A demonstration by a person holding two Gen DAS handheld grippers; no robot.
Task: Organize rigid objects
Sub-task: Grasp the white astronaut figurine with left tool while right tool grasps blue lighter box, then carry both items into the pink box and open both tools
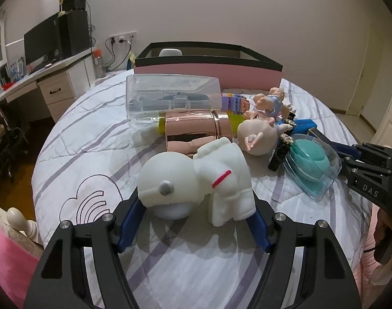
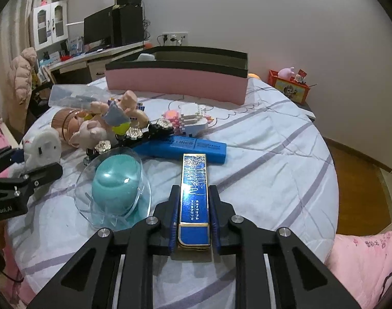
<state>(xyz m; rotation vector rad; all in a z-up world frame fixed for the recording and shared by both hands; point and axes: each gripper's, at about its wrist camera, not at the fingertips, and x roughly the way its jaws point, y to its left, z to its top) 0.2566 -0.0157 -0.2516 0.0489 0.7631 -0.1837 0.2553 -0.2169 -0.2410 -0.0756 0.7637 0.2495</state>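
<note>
A white astronaut figure [image 1: 196, 180] lies on the striped quilt [image 1: 93, 134], and my left gripper [image 1: 196, 200] is shut on it, one blue pad at the helmet and the other at the leg. In the right wrist view, my right gripper [image 2: 194, 189] is shut on a long blue box with gold edges [image 2: 194, 180], pads pressed to both long sides. The right gripper [image 1: 363, 162] also shows at the right edge of the left wrist view. A pink storage box with a black rim [image 2: 175, 82] stands at the far side of the bed.
Between the grippers lies a teal pad in a clear shell [image 2: 116, 180]. Behind it are a black jewelled clip [image 2: 134, 134], a blue carton [image 2: 180, 145], a doll [image 1: 260, 134], a rose-gold cylinder [image 1: 196, 128], a clear case [image 1: 170, 95] and a block figure [image 2: 190, 118].
</note>
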